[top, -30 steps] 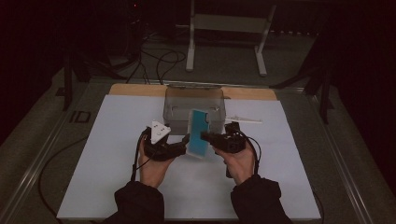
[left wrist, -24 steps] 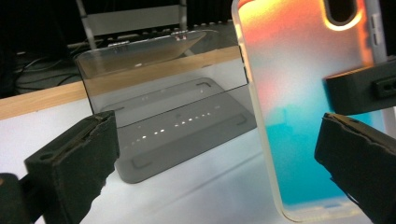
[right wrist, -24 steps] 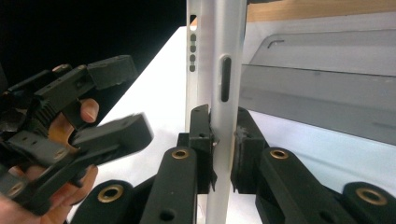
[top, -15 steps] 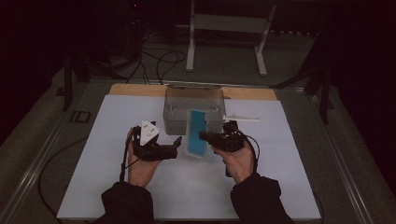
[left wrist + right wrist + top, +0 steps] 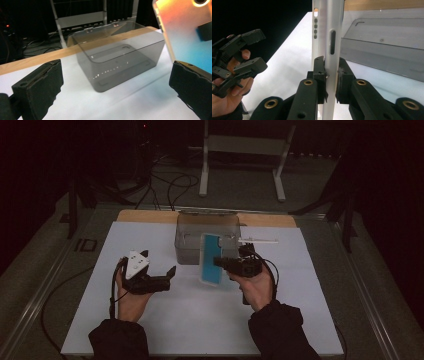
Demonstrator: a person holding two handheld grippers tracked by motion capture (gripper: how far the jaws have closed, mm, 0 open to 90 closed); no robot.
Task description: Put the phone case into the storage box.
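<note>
My right gripper point(image 5: 219, 262) is shut on the edge of a translucent teal phone case point(image 5: 212, 257), holding it upright in front of a smoky clear plastic box point(image 5: 206, 232). In the right gripper view the case point(image 5: 329, 30) is edge-on between the pads of that gripper point(image 5: 332, 72). My left gripper point(image 5: 159, 263) hangs to the left of the case, apart from it. Its jaws have just been opening and stand wide with nothing between them. The left gripper view looks between the wide jaws of the left gripper point(image 5: 115, 87) at the box point(image 5: 117, 60), with the case point(image 5: 182, 32) at the upper right.
A white sheet point(image 5: 200, 320) covers the table, with a wooden strip point(image 5: 145, 216) along the back edge. A thin white stick point(image 5: 260, 240) pokes out at the box's right. Behind the table are a metal stand point(image 5: 240, 145) and cables on the floor.
My left gripper has let go of the case and drawn away to the left, with its jaws opened wide. The right gripper and the case have stayed put.
</note>
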